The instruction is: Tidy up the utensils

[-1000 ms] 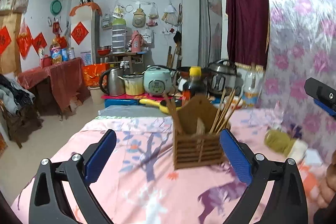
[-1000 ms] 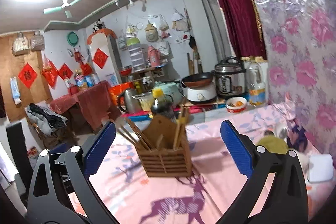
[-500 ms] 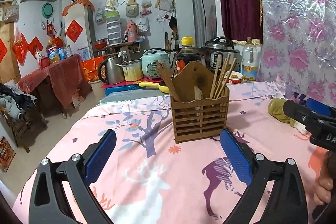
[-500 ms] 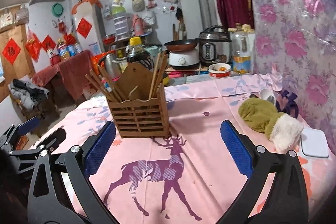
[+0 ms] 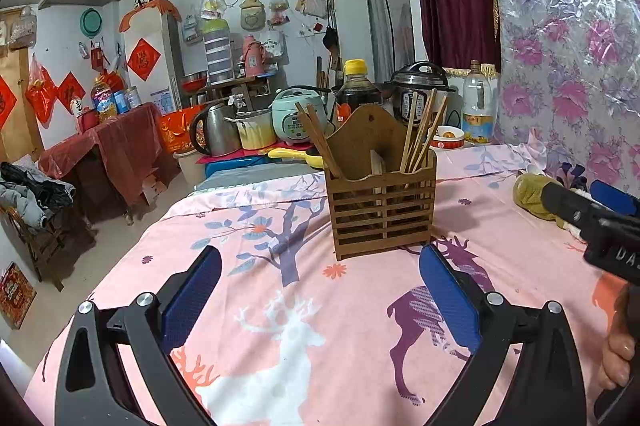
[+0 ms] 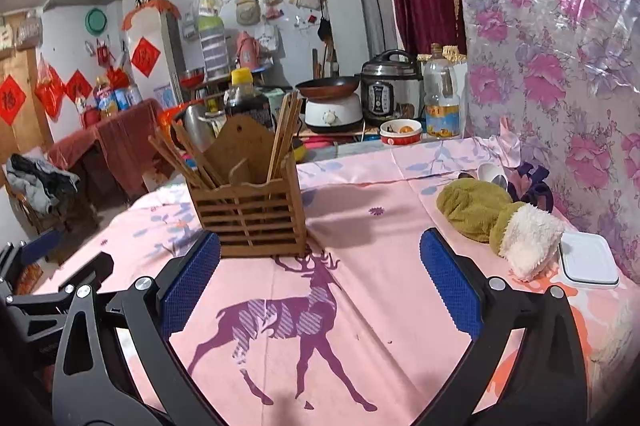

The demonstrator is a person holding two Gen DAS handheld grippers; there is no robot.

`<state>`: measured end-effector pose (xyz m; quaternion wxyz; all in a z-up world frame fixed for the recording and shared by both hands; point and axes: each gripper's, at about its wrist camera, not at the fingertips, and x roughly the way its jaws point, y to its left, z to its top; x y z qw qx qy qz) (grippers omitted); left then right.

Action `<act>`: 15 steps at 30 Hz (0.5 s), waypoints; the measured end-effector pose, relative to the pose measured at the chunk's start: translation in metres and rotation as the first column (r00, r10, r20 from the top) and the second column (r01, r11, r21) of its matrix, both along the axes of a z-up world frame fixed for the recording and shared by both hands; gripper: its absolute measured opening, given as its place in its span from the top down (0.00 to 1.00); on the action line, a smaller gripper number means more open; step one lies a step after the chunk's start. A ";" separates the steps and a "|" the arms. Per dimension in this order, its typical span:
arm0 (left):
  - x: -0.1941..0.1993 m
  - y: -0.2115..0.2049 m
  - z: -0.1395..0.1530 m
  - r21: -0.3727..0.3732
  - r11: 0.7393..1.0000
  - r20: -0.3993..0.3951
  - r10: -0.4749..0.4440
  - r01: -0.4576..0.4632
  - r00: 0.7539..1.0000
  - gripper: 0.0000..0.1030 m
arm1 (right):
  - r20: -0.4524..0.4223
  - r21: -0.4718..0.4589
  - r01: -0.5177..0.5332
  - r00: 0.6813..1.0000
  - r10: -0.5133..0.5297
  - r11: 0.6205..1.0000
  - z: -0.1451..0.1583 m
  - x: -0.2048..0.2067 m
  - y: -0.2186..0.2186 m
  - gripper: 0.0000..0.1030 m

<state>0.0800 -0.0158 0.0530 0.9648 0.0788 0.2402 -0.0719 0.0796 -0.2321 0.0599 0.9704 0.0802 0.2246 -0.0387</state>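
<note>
A slatted wooden utensil holder (image 5: 382, 210) (image 6: 250, 216) stands on the pink deer-print tablecloth (image 5: 280, 306) (image 6: 380, 266). Dark chopsticks (image 5: 318, 142) (image 6: 180, 158) lean out of its left compartment, and light chopsticks (image 5: 422, 134) (image 6: 285, 130) stand in its right one. My left gripper (image 5: 320, 294) is open and empty, just in front of the holder. My right gripper (image 6: 320, 278) is open and empty too, with the holder ahead to its left. The right gripper's black body (image 5: 592, 222) shows at the right edge of the left wrist view, with a hand (image 5: 618, 350) below it.
A green and white mitten (image 6: 496, 214) lies on the cloth at the right, next to a white lidded box (image 6: 588, 260). Beyond the table's far edge stand a pressure cooker (image 6: 390, 92), a pan (image 6: 328, 86), a kettle (image 5: 210, 132) and bottles. The floral wall covering (image 6: 560, 66) bounds the right side.
Both views have tilted down and drawn back a little, so more tablecloth shows in front of the holder. Both grippers stay open and empty.
</note>
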 end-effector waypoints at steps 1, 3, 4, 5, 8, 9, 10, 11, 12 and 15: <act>0.000 -0.001 0.000 0.002 1.000 -0.002 -0.003 0.003 1.000 0.06 | -0.007 -0.007 -0.004 1.000 0.004 1.000 -0.001 0.001 0.002 0.06; 0.000 -0.001 0.000 0.002 1.000 -0.004 -0.010 0.010 1.000 0.06 | -0.012 -0.017 -0.008 1.000 0.008 1.000 -0.002 0.001 0.004 0.06; 0.001 -0.002 0.000 0.000 1.000 -0.006 -0.012 0.012 1.000 0.06 | -0.014 -0.027 -0.009 1.000 0.009 1.000 -0.003 0.001 0.006 0.06; 0.001 -0.001 0.000 -0.002 1.000 -0.007 -0.011 0.011 1.000 0.06 | -0.016 -0.037 -0.010 1.000 0.009 0.999 -0.003 0.001 0.008 0.06; 0.002 0.004 0.000 -0.033 0.999 -0.016 -0.020 0.019 1.000 0.06 | -0.020 -0.044 -0.014 1.000 0.013 0.999 -0.003 0.002 0.009 0.06; 0.003 0.005 0.001 -0.041 0.999 -0.018 -0.022 0.022 1.000 0.06 | -0.021 -0.042 -0.015 1.000 0.014 0.999 -0.004 0.001 0.009 0.06; 0.003 0.006 0.001 -0.046 0.999 -0.019 -0.021 0.020 1.000 0.06 | -0.022 -0.041 -0.014 1.000 0.013 0.999 -0.003 0.002 0.008 0.06; 0.003 0.006 0.001 -0.045 0.999 -0.018 -0.015 0.014 1.000 0.06 | -0.021 -0.041 -0.013 1.000 0.013 0.999 -0.003 0.002 0.008 0.06; 0.003 0.005 0.001 -0.037 0.999 -0.015 -0.006 0.005 1.000 0.06 | -0.020 -0.039 -0.013 1.000 0.012 0.999 -0.004 0.002 0.008 0.06; 0.002 0.000 0.000 0.004 1.000 -0.005 0.028 -0.028 1.000 0.06 | -0.021 -0.039 -0.014 1.000 0.013 0.999 -0.004 0.002 0.008 0.06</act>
